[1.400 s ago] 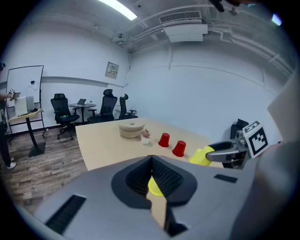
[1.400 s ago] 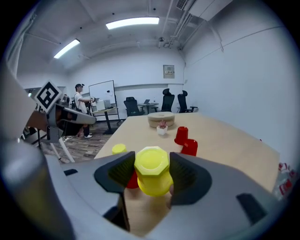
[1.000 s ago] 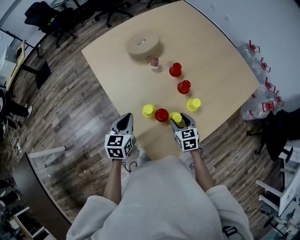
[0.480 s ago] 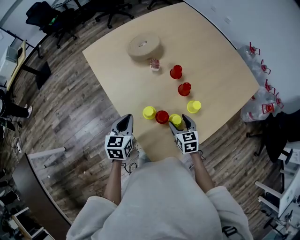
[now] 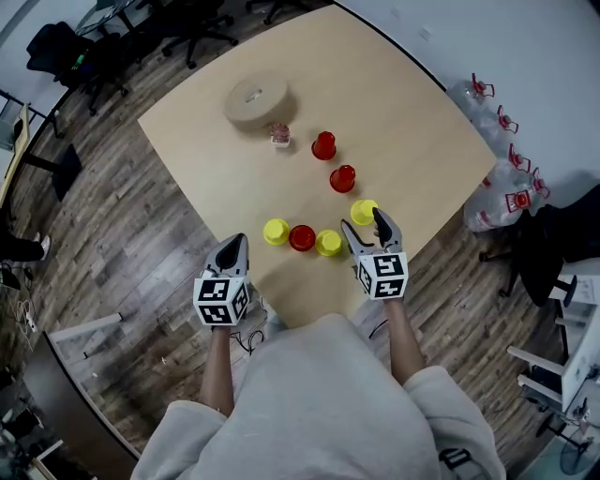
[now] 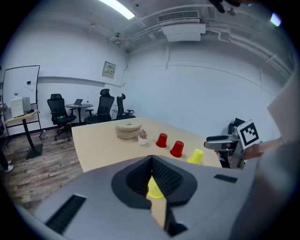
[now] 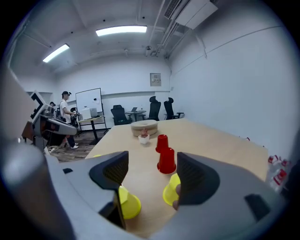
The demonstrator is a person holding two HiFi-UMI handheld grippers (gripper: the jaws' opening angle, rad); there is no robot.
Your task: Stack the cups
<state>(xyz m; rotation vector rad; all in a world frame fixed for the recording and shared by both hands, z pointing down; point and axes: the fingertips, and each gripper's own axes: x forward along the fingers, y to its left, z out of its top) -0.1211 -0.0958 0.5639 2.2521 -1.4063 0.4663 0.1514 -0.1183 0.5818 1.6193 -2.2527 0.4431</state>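
Six upturned cups stand on the light wooden table (image 5: 403,112). Near the front edge a yellow cup (image 5: 277,231), a red cup (image 5: 302,238) and a yellow cup (image 5: 328,243) form a row. Farther right stand another yellow cup (image 5: 364,212) and two red cups (image 5: 342,178) (image 5: 324,145). My right gripper (image 5: 364,227) hovers open just before that right yellow cup (image 7: 169,191); its jaws have just been opening, with nothing between them. My left gripper (image 5: 238,243) waits shut and empty at the table's front edge, with the left yellow cup (image 6: 154,190) beyond it.
A round tan disc (image 5: 255,98) and a small potted plant (image 5: 279,137) sit at the far side of the table. Bags with red-capped items (image 5: 497,187) lie on the floor to the right. Office chairs (image 5: 202,19) stand beyond the table.
My right gripper has let go of the yellow cup beside the front red cup, opened wider, and risen to the right toward the other yellow cup. The left gripper has stayed put.
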